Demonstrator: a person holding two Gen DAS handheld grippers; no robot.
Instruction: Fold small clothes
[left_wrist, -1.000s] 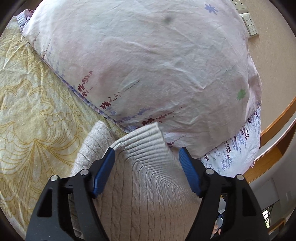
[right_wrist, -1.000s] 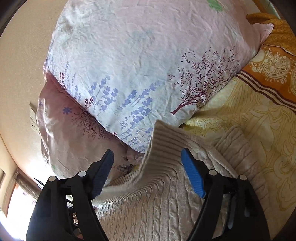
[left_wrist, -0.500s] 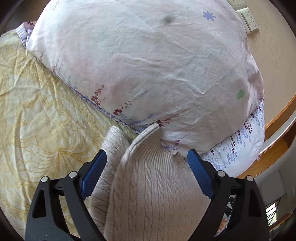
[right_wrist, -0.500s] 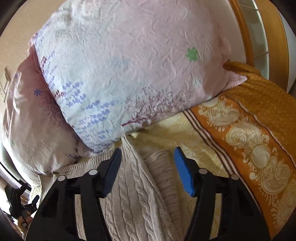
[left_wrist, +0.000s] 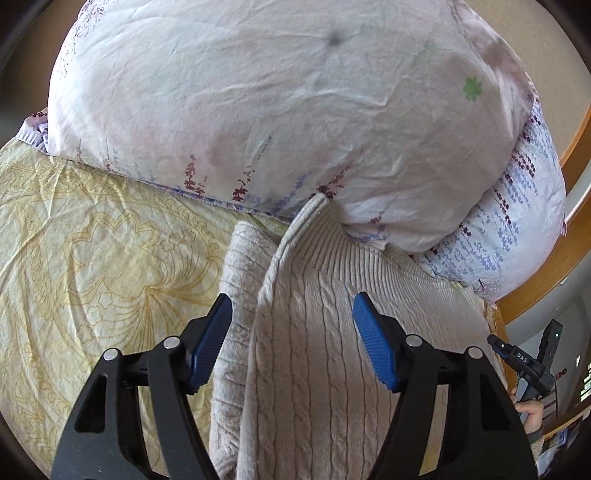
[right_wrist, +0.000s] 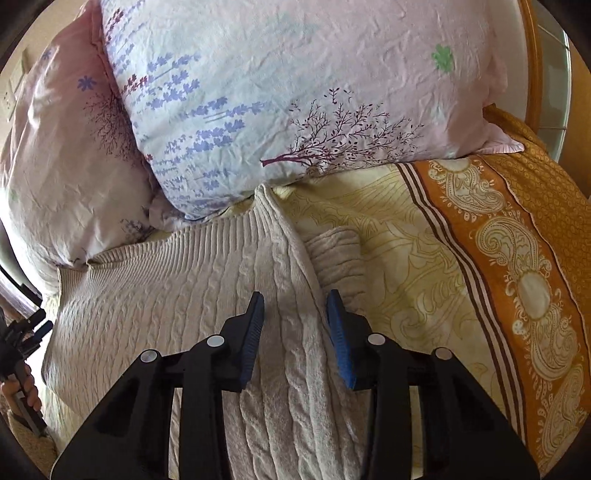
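A beige cable-knit sweater (left_wrist: 332, 350) lies flat on the yellow bedspread (left_wrist: 92, 277), its ribbed hem against the pillows. A folded sleeve (left_wrist: 240, 280) pokes out beside its left edge. My left gripper (left_wrist: 291, 332) hovers over that edge with its jaws closing; the edge lies between the blue pads (left_wrist: 373, 347), which do not press it. In the right wrist view the sweater (right_wrist: 166, 306) fills the lower left. My right gripper (right_wrist: 295, 328) straddles its right edge with its jaws closing, knit between the pads (right_wrist: 340, 332) but no clamp visible.
Two floral pillows (left_wrist: 277, 110) (right_wrist: 295, 92) are stacked just beyond the hem. An orange patterned border (right_wrist: 517, 277) runs along the bedspread's right side. A wooden bed frame (left_wrist: 576, 229) curves behind. A hand (right_wrist: 18, 391) with the other black device shows at the left edge.
Both views have rolled and shifted along the hem. The right jaws have narrowed steadily and now sit over the sweater's right edge. The left jaws widened, then narrowed.
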